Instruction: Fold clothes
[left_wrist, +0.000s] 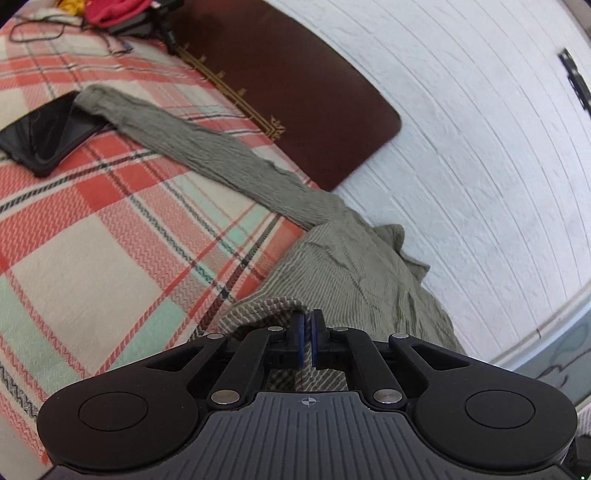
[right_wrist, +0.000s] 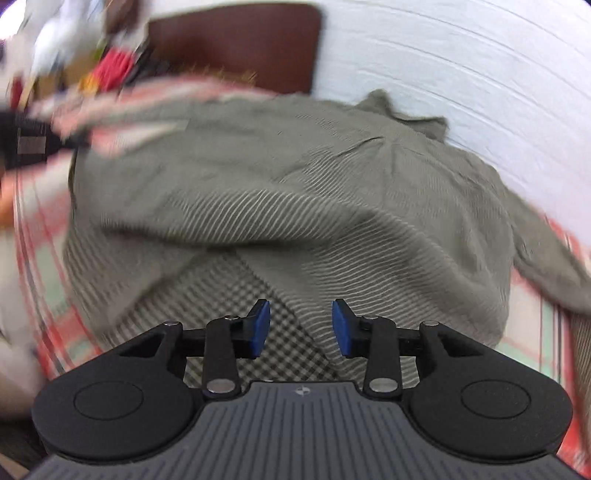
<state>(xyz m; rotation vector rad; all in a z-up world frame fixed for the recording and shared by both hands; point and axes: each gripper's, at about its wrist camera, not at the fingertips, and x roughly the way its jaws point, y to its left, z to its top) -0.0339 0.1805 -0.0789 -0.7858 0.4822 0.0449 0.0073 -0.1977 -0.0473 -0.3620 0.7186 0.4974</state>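
Note:
An olive ribbed garment (left_wrist: 354, 266) lies bunched on a plaid blanket (left_wrist: 92, 229), at the edge next to the wall. One long sleeve (left_wrist: 192, 147) stretches away over the blanket. My left gripper (left_wrist: 307, 332) sits at a raised fold of the garment's near edge, its blue pads almost together and pinching the cloth. In the blurred right wrist view the garment (right_wrist: 295, 177) fills the middle. My right gripper (right_wrist: 301, 325) hovers over its near part, blue pads well apart and nothing held between them.
A black phone (left_wrist: 44, 136) lies on the blanket with the sleeve's far end over its corner. A dark brown padded board (left_wrist: 295, 92) leans against the white wall (left_wrist: 480, 147). Red and yellow clothes (left_wrist: 107, 11) and black cables (left_wrist: 37, 29) sit at the far end.

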